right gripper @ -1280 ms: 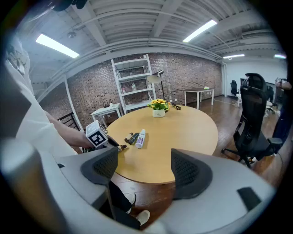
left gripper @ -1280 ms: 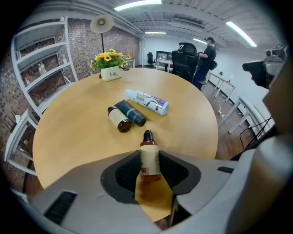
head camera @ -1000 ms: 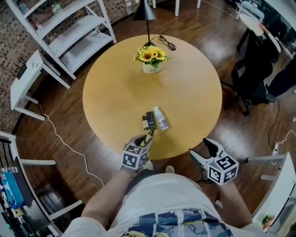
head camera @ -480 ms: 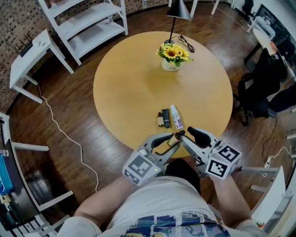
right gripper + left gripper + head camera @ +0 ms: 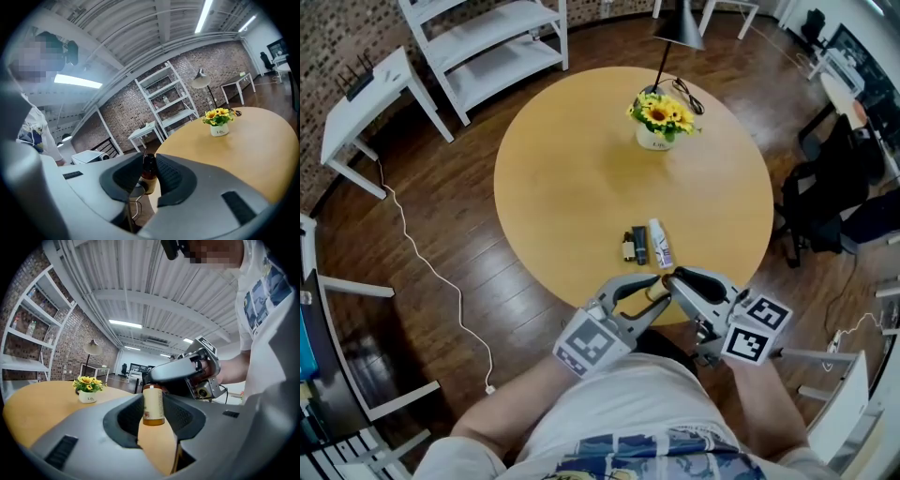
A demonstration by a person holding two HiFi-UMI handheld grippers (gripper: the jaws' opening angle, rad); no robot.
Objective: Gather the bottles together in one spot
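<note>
Head view: the left tongs [image 5: 660, 287], down at the worktop [image 5: 562, 159] a second ago, are now raised in front of the person. They meet the right tongs [image 5: 674, 281] over a small bottle [image 5: 654, 292]. The other bottles [image 5: 649, 246] lie grouped on the worktop.

Left gripper view: these tongs clamp the bottle's body.

Right gripper view: these tongs have just been closing and now pinch its dark cap [image 5: 149, 164].

This looks like a handover, so the bottle has not yet joined the group.

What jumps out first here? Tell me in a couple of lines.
Both grippers meet on one small amber bottle by the table's near edge. The left gripper clamps its body, and the right gripper, whose jaws have just been closing, pinches its dark cap. Beyond them, more bottles lie together on the table, and a pot of sunflowers stands at the far side.
</note>
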